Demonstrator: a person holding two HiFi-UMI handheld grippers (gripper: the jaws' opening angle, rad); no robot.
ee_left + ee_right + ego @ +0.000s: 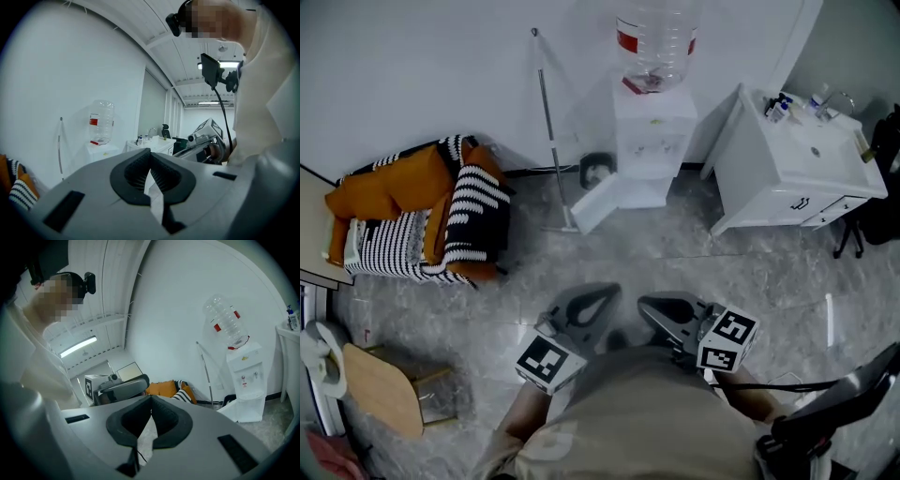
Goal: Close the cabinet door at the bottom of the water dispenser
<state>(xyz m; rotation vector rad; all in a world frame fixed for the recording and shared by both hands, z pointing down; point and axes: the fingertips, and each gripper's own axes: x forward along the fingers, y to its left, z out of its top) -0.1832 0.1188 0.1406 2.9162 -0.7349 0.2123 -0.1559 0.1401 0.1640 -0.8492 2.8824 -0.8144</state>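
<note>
The white water dispenser (652, 131) stands against the far wall with a clear bottle (656, 42) on top. Its bottom cabinet door (598, 204) hangs open, swung out to the left over the floor. Both grippers are held close to my body, well short of the dispenser. My left gripper (602, 295) is shut with nothing between its jaws, its tips meeting in the left gripper view (150, 152). My right gripper (649, 307) is beside it, also shut and empty (151, 398). The right gripper view shows the dispenser (246, 376) and the open door (234, 409) at the far right.
An orange armchair with striped cushions (422, 211) sits at the left. A mop pole (551, 131) and a small bin (597, 171) stand left of the dispenser. A white sink cabinet (797, 169) stands to its right. A wooden stool (384, 389) is at lower left.
</note>
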